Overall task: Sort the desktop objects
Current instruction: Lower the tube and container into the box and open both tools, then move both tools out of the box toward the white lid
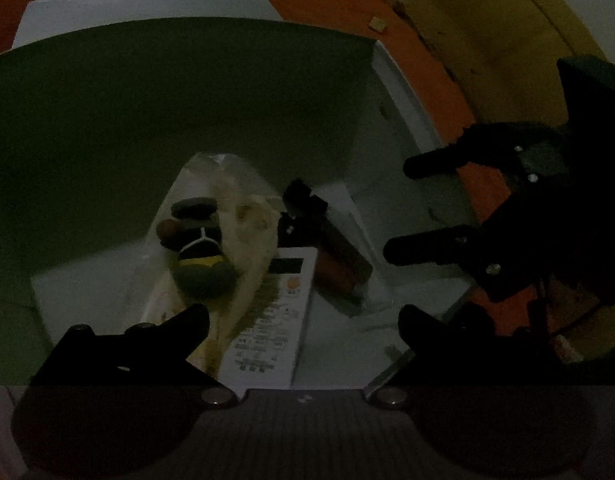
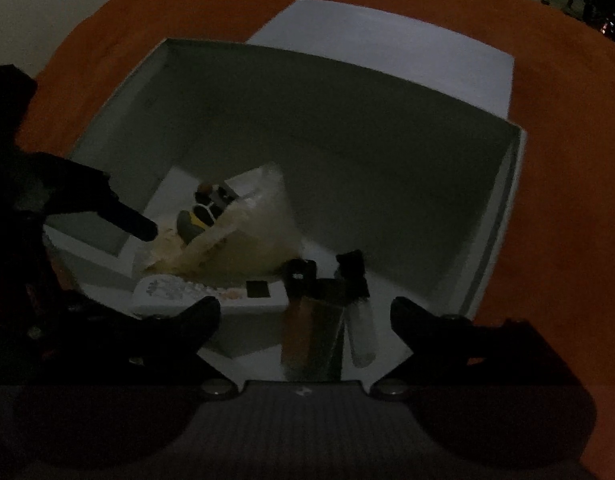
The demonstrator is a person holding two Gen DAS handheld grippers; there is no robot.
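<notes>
A white open box [image 1: 391,92] [image 2: 503,208] stands on an orange table. Inside lie a white remote control [image 1: 275,320] [image 2: 211,296], a clear bag with a small dark and yellow toy [image 1: 203,256] [image 2: 235,236], and dark-capped lighters or tubes [image 1: 335,248] [image 2: 319,320]. My left gripper [image 1: 303,322] is open and empty, hovering above the remote. My right gripper [image 2: 305,316] is open and empty above the lighters; it also shows in the left wrist view [image 1: 399,208]. One finger of the left gripper [image 2: 119,212] shows in the right wrist view.
The box lid [image 2: 387,36] lies flat behind the box. The orange table surface [image 2: 567,120] surrounds the box. A yellowish floor [image 1: 487,20] and a small tan block [image 1: 377,23] lie beyond the table edge. The scene is dim.
</notes>
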